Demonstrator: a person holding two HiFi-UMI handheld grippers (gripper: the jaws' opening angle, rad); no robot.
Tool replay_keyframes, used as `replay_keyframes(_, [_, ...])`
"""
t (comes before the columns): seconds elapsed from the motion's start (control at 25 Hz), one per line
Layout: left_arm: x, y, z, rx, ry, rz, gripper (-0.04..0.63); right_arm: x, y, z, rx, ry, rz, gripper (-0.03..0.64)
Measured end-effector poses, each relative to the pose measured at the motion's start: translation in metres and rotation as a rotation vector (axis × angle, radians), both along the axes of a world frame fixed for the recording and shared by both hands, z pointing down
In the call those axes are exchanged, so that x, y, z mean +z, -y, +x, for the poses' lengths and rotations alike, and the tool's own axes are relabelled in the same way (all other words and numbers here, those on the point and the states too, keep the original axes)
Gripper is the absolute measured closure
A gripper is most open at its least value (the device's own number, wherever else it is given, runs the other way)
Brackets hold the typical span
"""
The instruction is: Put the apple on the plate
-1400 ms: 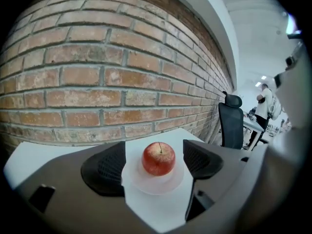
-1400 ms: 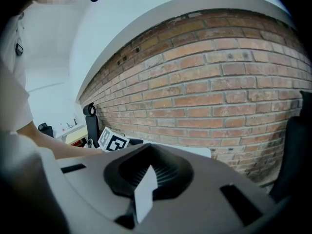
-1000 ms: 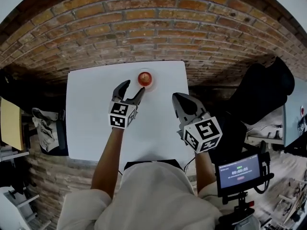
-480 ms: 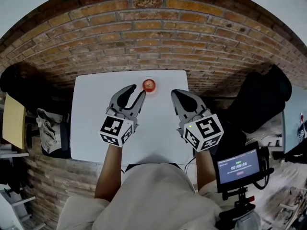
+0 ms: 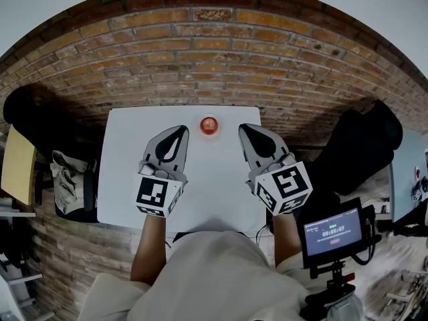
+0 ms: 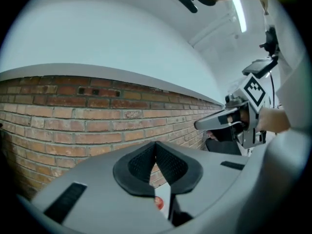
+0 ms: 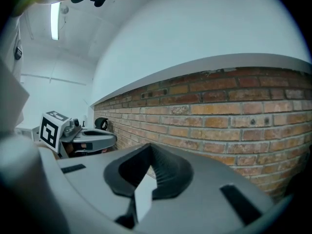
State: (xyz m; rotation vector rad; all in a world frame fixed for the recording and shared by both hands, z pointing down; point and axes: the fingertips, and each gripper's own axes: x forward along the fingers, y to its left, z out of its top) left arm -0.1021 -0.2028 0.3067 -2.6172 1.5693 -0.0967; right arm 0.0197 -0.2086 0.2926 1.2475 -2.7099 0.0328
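A red apple [image 5: 209, 125] sits on a small pale plate [image 5: 209, 134] at the far middle of the white table [image 5: 120, 179]. My left gripper [image 5: 179, 130] hangs above the table, left of the apple and nearer to me, its jaws shut with nothing between them. My right gripper [image 5: 245, 129] hovers right of the apple, shut and empty too. In the left gripper view the closed left gripper [image 6: 156, 146] points at the brick wall, a bit of the apple [image 6: 159, 203] shows below the pads, and the right gripper [image 6: 229, 121] is at the right. The right gripper view shows its closed right gripper [image 7: 150, 148] and the left gripper [image 7: 85, 139].
A brick wall [image 5: 214, 59] runs right behind the table. A black bag [image 5: 361, 146] lies to the right, a small monitor on a stand [image 5: 333, 233] at the lower right. A chair with crumpled cloth [image 5: 67, 179] and a yellow board [image 5: 17, 169] stand at the left.
My left gripper drew back from beside the apple, rose, and its jaws went from wide open to shut. The right gripper rose a little. The apple stayed on the plate.
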Motion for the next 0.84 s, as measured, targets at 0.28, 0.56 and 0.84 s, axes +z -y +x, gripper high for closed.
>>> replay_keyframes(0.28, [-0.0021,-0.0061,0.0015,0.004,0.016,-0.001,0.588,-0.003,-0.0037,-0.0022,-0.003,-0.006,0.007,0.614])
replay_keyframes(0.56, [-0.0044,-0.0104,0.0043,0.014,0.021,0.001,0.588,-0.0005,-0.0051,-0.0046,-0.006,-0.011,0.005,0.614])
replay_keyframes(0.84, [-0.0052,-0.0066,0.0011,0.004,0.015,0.02,0.588,0.0,-0.0013,-0.0096,-0.014,-0.014,0.01,0.615])
